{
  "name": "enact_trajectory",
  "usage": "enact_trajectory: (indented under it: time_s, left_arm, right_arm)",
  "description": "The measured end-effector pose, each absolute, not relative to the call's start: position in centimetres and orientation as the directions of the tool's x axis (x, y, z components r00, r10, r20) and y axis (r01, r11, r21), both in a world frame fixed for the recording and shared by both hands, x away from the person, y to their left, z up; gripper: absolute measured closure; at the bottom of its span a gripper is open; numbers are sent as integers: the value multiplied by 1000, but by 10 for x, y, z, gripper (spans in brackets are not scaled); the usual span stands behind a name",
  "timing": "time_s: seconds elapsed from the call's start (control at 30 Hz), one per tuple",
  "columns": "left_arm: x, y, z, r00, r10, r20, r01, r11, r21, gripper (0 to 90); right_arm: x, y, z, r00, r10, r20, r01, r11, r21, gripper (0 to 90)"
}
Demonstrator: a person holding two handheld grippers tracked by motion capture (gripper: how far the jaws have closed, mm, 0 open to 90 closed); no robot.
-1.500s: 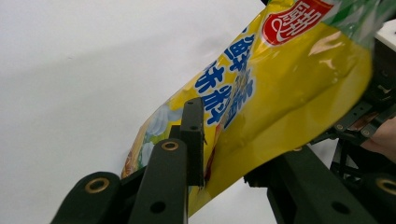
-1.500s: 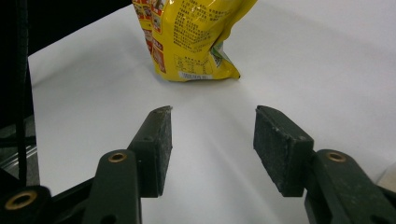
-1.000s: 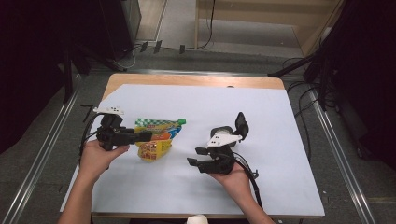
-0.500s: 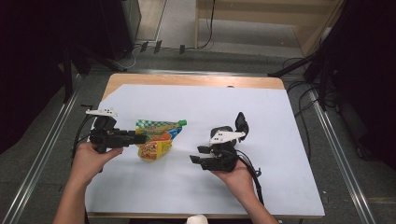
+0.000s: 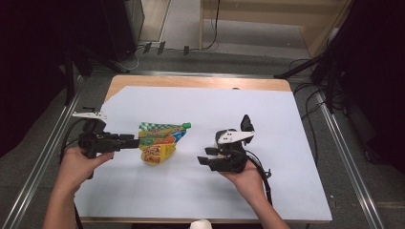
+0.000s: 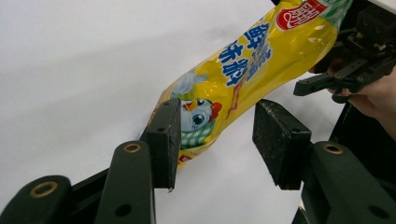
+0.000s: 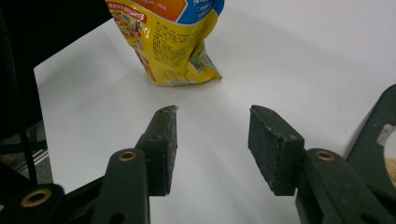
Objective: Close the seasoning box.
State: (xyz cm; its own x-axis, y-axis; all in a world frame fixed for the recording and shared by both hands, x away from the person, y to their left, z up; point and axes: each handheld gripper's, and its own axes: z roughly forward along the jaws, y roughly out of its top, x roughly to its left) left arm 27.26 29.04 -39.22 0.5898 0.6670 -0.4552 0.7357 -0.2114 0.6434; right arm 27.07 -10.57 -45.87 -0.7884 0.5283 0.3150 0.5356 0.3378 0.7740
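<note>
- Snack packet [image 5: 160, 142]: lies flat on the white table [image 5: 286, 181], between both claws.
- Left claw [image 6: 215, 133]: just been opening; packet's end sits between the pads, unpressed.
- Right claw [image 7: 212, 140]: apart, empty, near the packet.
- Risk: glossy film could slide away if pinched off-centre.

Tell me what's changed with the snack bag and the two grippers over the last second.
The left gripper has drawn back toward the table's left edge, and its fingers have just been opening, so the yellow snack bag lies loose between them, one pad perhaps brushing it. The right gripper has closed a little on nothing. The bag stayed put on the white table.
</note>
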Motion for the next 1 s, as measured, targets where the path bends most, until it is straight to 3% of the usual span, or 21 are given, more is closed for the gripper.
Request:
enact_trajectory:
  time_s: [0.47,1.0]
  left_arm:
    - [270,312,-390,554,707,-439,733,-163,661,527]
    - [282,302,-406,535,730,-426,726,-140,673,514]
  right_arm:
    - [276,-120,-449,-781,540,313,539,329,776,594]
    - [280,-146,-430,-770,561,304,547,335,767,877]
